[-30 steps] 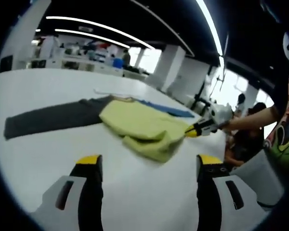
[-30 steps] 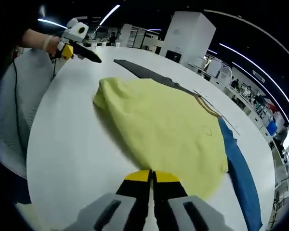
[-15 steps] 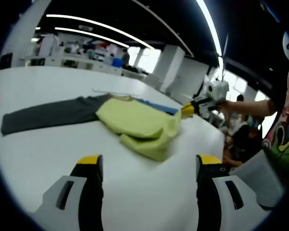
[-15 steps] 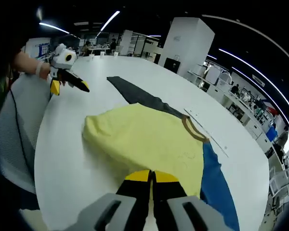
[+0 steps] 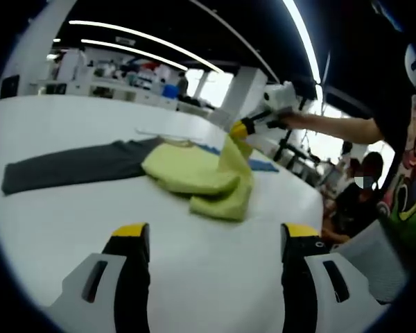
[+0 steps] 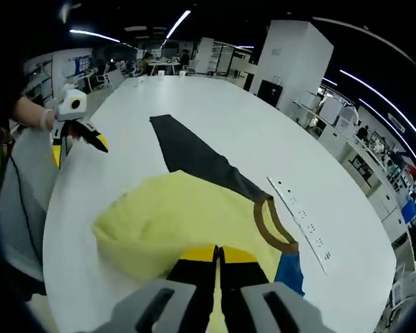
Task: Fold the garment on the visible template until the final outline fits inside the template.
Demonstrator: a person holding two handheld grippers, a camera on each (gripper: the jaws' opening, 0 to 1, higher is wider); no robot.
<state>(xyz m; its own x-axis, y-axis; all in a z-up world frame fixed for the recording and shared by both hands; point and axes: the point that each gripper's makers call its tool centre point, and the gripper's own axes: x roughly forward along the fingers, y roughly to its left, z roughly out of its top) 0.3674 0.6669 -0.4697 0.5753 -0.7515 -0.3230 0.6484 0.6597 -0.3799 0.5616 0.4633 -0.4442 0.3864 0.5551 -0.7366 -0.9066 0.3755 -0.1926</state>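
Right gripper point(image 6: 218, 254) pinching yellow garment point(image 6: 180, 218), blue template point(image 6: 289, 272) mostly covered

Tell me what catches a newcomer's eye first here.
The yellow garment in the middle of the white table, one edge lifted in the shut right gripper. The left gripper hangs open near the table's edge. A dark strip and a blue patch lie under the garment.

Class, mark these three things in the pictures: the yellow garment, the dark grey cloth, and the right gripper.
yellow garment point(image 5: 191, 170), left gripper view, on its flat folded body
dark grey cloth point(image 6: 187, 154), right gripper view, mid-strip
right gripper point(image 5: 238, 130), left gripper view, at its yellow tips
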